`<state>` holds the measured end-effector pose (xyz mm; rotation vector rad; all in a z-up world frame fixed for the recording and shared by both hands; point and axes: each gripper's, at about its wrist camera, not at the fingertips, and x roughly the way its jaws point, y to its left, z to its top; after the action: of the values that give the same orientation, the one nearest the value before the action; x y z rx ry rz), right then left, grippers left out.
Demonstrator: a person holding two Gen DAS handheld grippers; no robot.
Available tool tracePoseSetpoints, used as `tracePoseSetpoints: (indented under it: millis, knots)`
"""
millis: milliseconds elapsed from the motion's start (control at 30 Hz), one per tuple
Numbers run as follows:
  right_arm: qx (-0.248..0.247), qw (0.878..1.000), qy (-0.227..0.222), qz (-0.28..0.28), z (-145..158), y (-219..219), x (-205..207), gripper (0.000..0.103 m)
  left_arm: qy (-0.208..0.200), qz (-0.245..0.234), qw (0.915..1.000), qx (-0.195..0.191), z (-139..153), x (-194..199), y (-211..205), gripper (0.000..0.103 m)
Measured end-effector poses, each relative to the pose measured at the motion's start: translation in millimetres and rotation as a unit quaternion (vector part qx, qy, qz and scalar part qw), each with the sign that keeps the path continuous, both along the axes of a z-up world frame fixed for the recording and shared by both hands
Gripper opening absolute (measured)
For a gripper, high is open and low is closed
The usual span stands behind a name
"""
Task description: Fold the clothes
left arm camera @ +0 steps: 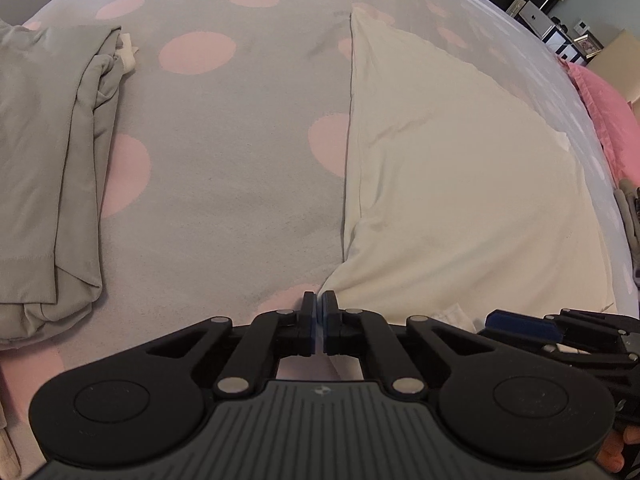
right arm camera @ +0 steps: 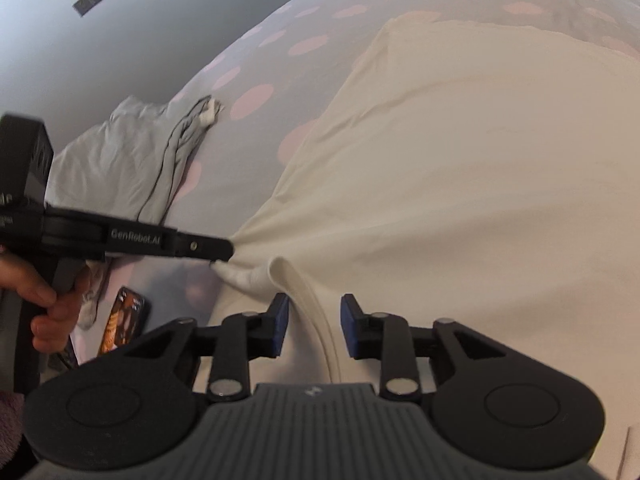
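Note:
A cream garment (left arm camera: 460,184) lies spread on the right half of the spotted bedspread (left arm camera: 224,184). My left gripper (left arm camera: 319,312) is shut on the garment's near corner; the right wrist view shows it from the side (right arm camera: 226,251), pulling the cream garment (right arm camera: 460,168) into taut wrinkles. My right gripper (right arm camera: 314,322) is open just behind that corner, and a raised fold of the garment's hem runs between its blue pads (right arm camera: 280,322). In the left wrist view the right gripper (left arm camera: 524,326) shows only partly at the lower right edge.
A folded grey garment (left arm camera: 52,168) lies at the left, also seen as the grey garment (right arm camera: 120,168) near the wall. A phone (right arm camera: 126,320) rests on the bed by the person's hand (right arm camera: 52,304). A pink pillow (left arm camera: 604,120) and shelves of clutter (left arm camera: 560,28) are far right.

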<state>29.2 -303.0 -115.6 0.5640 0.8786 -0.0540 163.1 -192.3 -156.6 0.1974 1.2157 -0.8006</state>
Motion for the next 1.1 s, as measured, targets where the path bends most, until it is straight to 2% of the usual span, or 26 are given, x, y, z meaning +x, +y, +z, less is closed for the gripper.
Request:
tracePoseSetpoints:
  millis: [67,167,233,333,400,433,500,600,667,700,767,933,1100]
  knots:
    - [0.010,1.000,-0.010,-0.010,3,-6,-3,0.033,-0.006,0.010,0.9999,-0.006,3,1,3,0.001]
    - [0.033,0.999,-0.023,0.020,5,1,5,0.032,-0.013,0.024,0.9995,-0.014,7,5,6,0.001]
    - [0.033,0.998,-0.019,0.047,4,13,14,0.024,-0.010,0.034,0.9991,-0.025,10,7,9,0.001]
    - [0.017,0.999,-0.015,0.045,3,14,15,0.020,-0.012,0.010,0.9993,-0.036,16,1,7,0.001]
    - [0.005,0.999,-0.013,0.040,3,13,15,0.018,-0.013,-0.014,0.9992,-0.035,17,-6,2,0.001]
    - [-0.001,0.999,-0.012,0.037,3,13,15,0.012,-0.013,-0.026,0.9990,-0.035,18,-10,0,0.001]
    - [-0.013,0.999,-0.010,0.032,3,12,16,0.012,-0.015,-0.043,0.9986,-0.029,18,-16,-2,0.001]
    - [-0.031,0.999,-0.007,0.025,2,11,16,0.013,-0.017,-0.057,0.9981,-0.012,15,-22,-1,0.005]
    - [-0.043,0.999,-0.004,0.020,2,10,16,0.023,-0.019,-0.066,0.9975,-0.014,19,-27,5,0.011]
    - [-0.049,0.999,-0.003,0.018,2,10,16,0.034,-0.022,-0.070,0.9971,-0.017,21,-30,8,0.014]
    - [-0.052,0.999,0.001,0.012,2,9,11,0.034,-0.029,-0.083,0.9960,-0.019,26,-40,17,0.014]
    - [-0.020,0.999,0.026,-0.007,-1,11,-22,0.034,-0.050,-0.125,0.9908,-0.015,34,-75,32,0.015]
    - [0.013,0.998,0.051,-0.025,-4,12,-55,0.034,-0.092,-0.166,0.9819,-0.005,39,-115,46,0.024]
